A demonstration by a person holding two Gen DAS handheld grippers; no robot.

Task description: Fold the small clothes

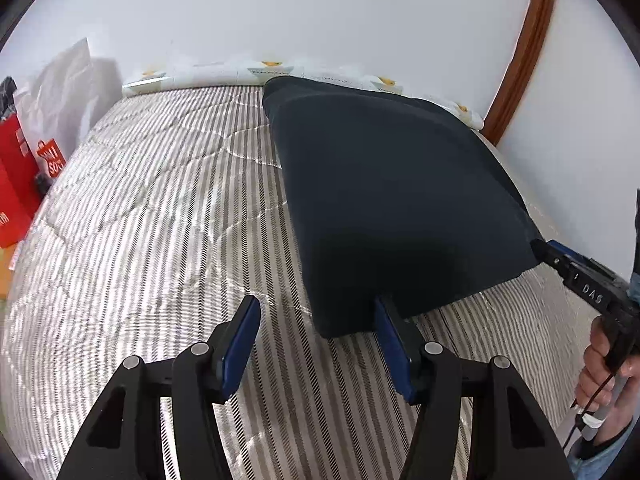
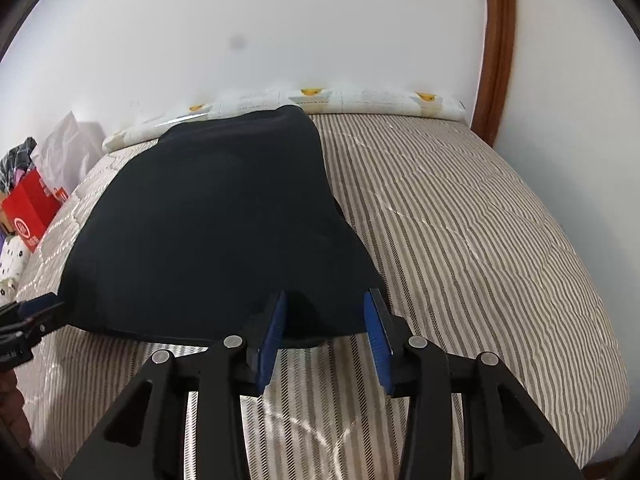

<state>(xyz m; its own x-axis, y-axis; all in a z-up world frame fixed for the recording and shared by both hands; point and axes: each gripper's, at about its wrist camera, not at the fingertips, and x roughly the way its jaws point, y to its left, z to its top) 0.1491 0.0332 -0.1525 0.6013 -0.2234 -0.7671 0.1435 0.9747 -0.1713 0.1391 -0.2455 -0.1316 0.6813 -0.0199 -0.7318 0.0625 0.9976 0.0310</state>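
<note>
A dark navy garment [image 1: 392,200] lies flat on the striped bed [image 1: 160,220], folded into a long shape that reaches the far pillow. My left gripper [image 1: 316,312] is open at the garment's near left corner; its right finger [image 1: 390,328] touches the hem and its left finger rests over bare bedding. In the right wrist view the garment [image 2: 216,232] fills the left half. My right gripper [image 2: 326,312] is open with the garment's near right corner between its jaws. The right gripper also shows in the left wrist view [image 1: 548,250] at the cloth's edge.
A white pillow with yellow prints [image 2: 360,100] lies along the far wall. Red and white shopping bags [image 1: 24,160] stand left of the bed. A wooden door frame [image 2: 496,60] rises at the right. The striped bedding [image 2: 480,240] stretches right of the garment.
</note>
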